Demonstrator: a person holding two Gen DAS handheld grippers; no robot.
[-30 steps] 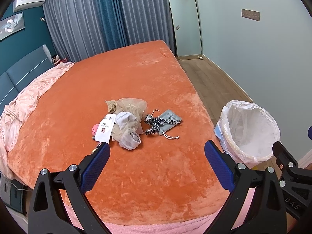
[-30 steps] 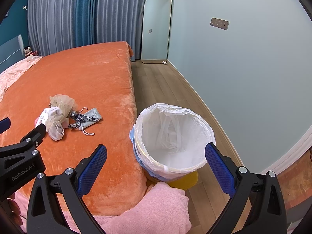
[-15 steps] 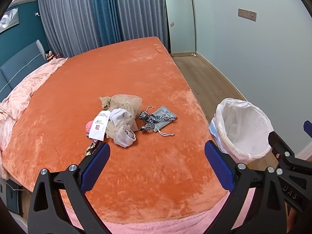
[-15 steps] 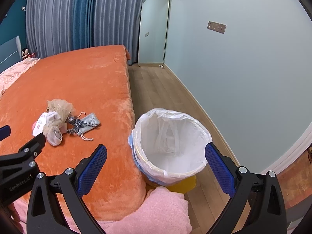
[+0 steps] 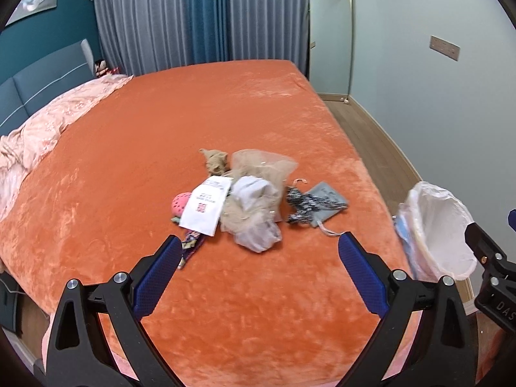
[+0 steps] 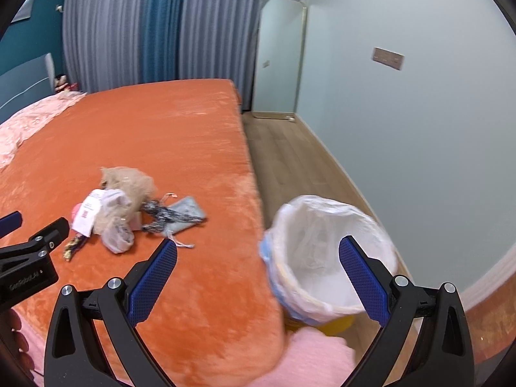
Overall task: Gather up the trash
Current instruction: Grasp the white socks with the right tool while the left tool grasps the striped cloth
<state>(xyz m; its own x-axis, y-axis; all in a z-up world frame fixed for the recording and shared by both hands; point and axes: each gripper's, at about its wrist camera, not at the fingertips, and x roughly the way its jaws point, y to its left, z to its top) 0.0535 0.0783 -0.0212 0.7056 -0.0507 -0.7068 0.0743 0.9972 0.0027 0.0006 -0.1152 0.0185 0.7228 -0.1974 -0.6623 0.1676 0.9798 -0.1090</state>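
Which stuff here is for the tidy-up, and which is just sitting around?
For the job:
- white paper packet with red stamp
- beige mesh netting bundle
- crumpled clear plastic bag
- white-lined waste bin

Just lying about:
- tall leaning mirror
- grey and blue curtains
- pink quilt

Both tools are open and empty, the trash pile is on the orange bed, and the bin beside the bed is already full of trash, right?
Not quite. The bin is empty: the right wrist view shows only its white liner inside. The rest holds: the left tool and right tool are open and empty, and the trash pile lies on the orange bed.
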